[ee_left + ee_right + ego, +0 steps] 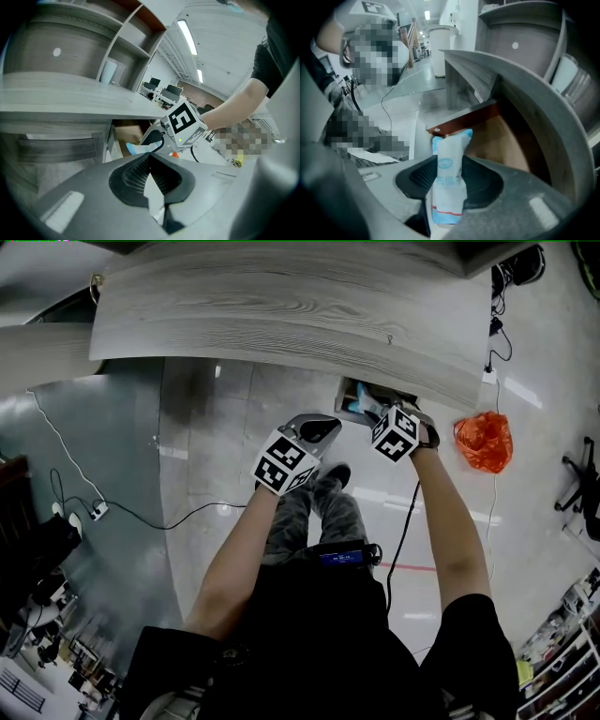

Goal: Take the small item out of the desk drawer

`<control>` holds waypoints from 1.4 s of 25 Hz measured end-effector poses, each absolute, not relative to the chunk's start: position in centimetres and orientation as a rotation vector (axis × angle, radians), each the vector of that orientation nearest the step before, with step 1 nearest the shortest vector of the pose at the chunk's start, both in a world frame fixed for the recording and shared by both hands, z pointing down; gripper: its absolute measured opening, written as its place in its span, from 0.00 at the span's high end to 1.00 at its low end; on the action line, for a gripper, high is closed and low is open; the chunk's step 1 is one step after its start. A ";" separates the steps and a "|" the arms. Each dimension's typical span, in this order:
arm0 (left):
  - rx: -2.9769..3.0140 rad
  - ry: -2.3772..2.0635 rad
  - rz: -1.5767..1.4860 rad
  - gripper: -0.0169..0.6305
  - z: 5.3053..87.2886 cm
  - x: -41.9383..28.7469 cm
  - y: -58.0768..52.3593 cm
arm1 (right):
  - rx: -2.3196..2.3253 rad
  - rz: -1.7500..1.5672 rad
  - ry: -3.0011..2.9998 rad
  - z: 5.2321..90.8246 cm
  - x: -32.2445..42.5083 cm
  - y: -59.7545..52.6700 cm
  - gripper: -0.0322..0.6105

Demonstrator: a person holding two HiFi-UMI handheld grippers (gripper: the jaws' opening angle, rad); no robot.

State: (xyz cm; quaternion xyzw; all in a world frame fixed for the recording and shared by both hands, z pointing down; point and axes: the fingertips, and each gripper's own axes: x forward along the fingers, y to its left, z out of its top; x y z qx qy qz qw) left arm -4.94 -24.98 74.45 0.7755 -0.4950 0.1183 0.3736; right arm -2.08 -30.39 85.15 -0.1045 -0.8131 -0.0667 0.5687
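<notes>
Under the desk in the head view, the drawer stands pulled out on the right. The right gripper points down at its mouth, with a bit of the blue-and-white packet showing at its tips. The left gripper hangs just left of it, apart from the drawer. An orange bag lies on the floor farther right. The left gripper view shows that gripper's own pads pressed together at the tips with nothing between them. Beyond them, the right gripper pinches the packet in front of the open drawer. The right gripper view shows its pads clamped on the packet's middle. The packet is upright, and its far end pokes past the tips by the drawer's front corner, with the brown inside of the drawer behind it.
</notes>
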 end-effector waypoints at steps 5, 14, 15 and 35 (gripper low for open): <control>2.003 -1.270 0.308 0.97 73.3 -4.6 -25.0 | -0.227 -0.154 -1.937 83.2 -1.7 -30.1 0.70; 2.028 -1.289 0.309 0.97 70.5 -4.7 -25.2 | -0.189 -0.150 -1.978 78.8 -1.3 -30.1 0.70; 2.032 -1.290 0.309 0.97 70.1 -4.7 -25.2 | -0.185 -0.148 -1.983 78.2 -1.2 -30.0 0.70; 2.140 -1.278 0.342 0.97 63.3 -2.6 -25.6 | 0.036 -0.073 -2.151 67.0 2.2 -29.2 0.70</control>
